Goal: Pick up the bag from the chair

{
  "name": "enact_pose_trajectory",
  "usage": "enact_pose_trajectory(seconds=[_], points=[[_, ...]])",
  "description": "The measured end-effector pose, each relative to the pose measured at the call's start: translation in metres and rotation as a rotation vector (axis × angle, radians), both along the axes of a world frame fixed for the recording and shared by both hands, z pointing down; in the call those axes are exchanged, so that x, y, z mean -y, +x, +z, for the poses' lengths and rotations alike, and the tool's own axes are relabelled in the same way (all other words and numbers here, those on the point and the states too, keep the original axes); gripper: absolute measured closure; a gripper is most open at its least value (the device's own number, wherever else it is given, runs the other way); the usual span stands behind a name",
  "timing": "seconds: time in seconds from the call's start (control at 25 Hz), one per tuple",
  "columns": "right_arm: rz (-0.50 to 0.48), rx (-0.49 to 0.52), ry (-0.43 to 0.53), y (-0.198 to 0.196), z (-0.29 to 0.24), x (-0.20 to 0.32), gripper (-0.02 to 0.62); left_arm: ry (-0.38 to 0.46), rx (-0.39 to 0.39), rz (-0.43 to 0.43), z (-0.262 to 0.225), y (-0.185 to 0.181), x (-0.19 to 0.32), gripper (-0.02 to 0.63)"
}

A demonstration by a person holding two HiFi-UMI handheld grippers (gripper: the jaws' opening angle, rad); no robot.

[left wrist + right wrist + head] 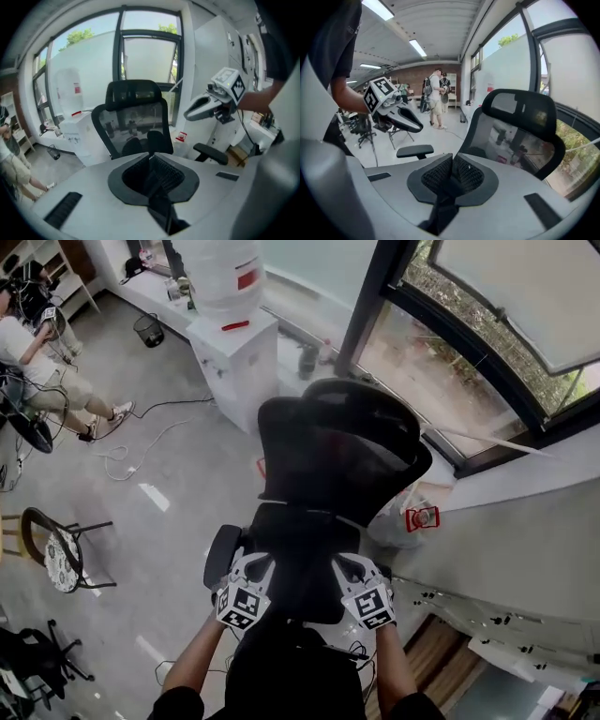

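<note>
A black mesh-backed office chair (337,451) fills the middle of the head view, seen from above. Its seat (302,554) is a dark mass, and I cannot tell a bag apart from it. My left gripper (255,565) and right gripper (347,565) hover side by side over the seat's front edge, both pointing at the backrest. In the left gripper view the jaws (151,157) meet with nothing between them, facing the chair (133,119). The right gripper view shows the same: my gripper (453,160) is shut and empty before the chair (518,126). Each gripper view also catches the other gripper.
A white cabinet (234,348) with a water bottle (220,273) stands behind the chair. A pale plastic bag with a red tag (420,517) lies on the floor at the chair's right. A person (37,371) sits far left, near a wire bin (148,329), floor cables and a small chair (56,554).
</note>
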State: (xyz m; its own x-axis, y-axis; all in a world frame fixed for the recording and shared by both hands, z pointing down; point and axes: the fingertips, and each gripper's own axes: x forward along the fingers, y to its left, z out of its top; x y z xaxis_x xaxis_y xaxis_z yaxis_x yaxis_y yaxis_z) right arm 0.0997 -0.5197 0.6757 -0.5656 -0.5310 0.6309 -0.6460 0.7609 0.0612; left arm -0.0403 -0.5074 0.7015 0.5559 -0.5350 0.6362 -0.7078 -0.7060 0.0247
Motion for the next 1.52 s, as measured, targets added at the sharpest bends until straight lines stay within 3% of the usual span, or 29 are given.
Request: enact_pose_trajectory(seconds=[0.04, 0.12, 0.28, 0.52, 0.88, 1.04, 1.2, 1.28, 1.52], points=[[-0.026, -0.021, -0.03, -0.001, 0.012, 0.007, 0.583, -0.022, 0.042, 0.046, 0.013, 0.001, 0.006, 0.582], [-0.063, -0.063, -0.077, -0.002, 0.034, 0.021, 0.527, -0.048, 0.11, 0.113, 0.037, 0.003, 0.019, 0.47], [-0.112, -0.153, -0.153, 0.002, 0.081, 0.044, 0.498, -0.091, 0.173, 0.17, 0.08, 0.005, 0.044, 0.465], [-0.208, -0.372, -0.267, 0.017, 0.18, 0.073, 0.446, -0.165, 0.303, 0.289, 0.159, 0.004, 0.074, 0.426], [-0.272, -0.539, -0.34, 0.03, 0.289, 0.109, 0.428, -0.248, 0.432, 0.407, 0.236, 0.001, 0.102, 0.373], [-0.321, -0.599, -0.384, 0.035, 0.319, 0.109, 0.414, -0.293, 0.514, 0.493, 0.266, 0.003, 0.105, 0.373], [-0.337, -0.612, -0.414, 0.037, 0.329, 0.107, 0.41, -0.355, 0.523, 0.539, 0.287, 0.006, 0.099, 0.385], [-0.35, -0.607, -0.41, 0.035, 0.329, 0.108, 0.41, -0.342, 0.516, 0.579, 0.288, 0.008, 0.096, 0.489], [-0.45, -0.668, -0.434, 0.039, 0.341, 0.099, 0.394, -0.28, 0.494, 0.719, 0.279, 0.011, 0.078, 0.555]])
